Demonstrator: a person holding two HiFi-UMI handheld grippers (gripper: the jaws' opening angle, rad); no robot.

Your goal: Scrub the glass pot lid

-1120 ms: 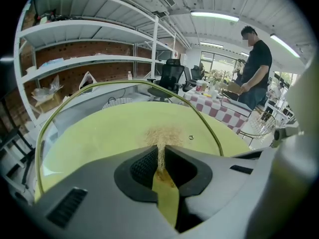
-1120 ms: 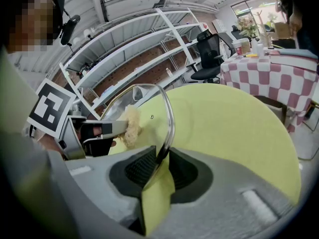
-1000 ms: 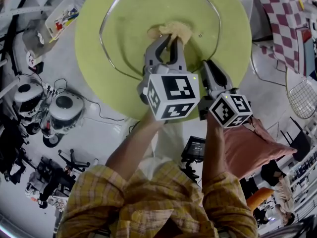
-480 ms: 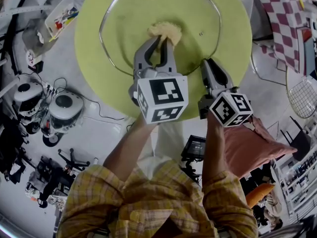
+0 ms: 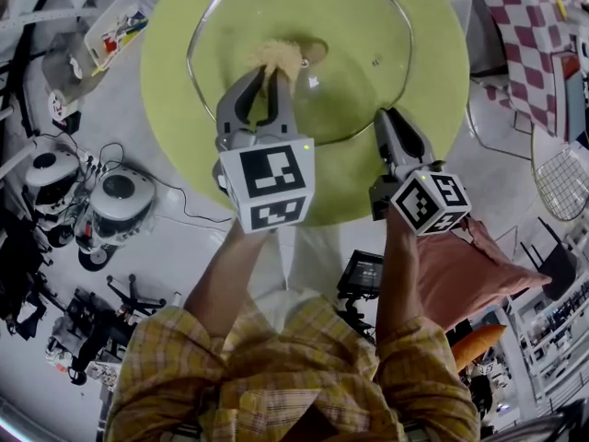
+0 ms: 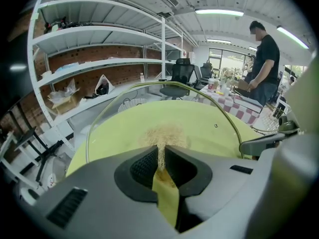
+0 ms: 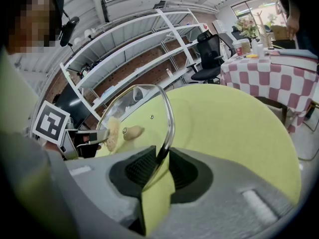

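Scrubber (image 5: 277,57) in left hand-held gripper (image 5: 270,75) touches lid (image 5: 361,88) clamped by right hand-held gripper (image 7: 162,159).

- The glass lid (image 5: 354,81) is standing tilted over the middle of the round table (image 5: 170,99), blocking any pass straight across.
- The left gripper (image 5: 260,81), pinching the scrub pad (image 5: 276,58), and the right gripper (image 5: 386,122), clamping the lid's rim, are crowding the near edge.
- The table's right edge is lying bare, leaving room.
- A checked table (image 5: 529,26) and a wire chair (image 5: 563,180) are hemming in the floor beyond that edge.
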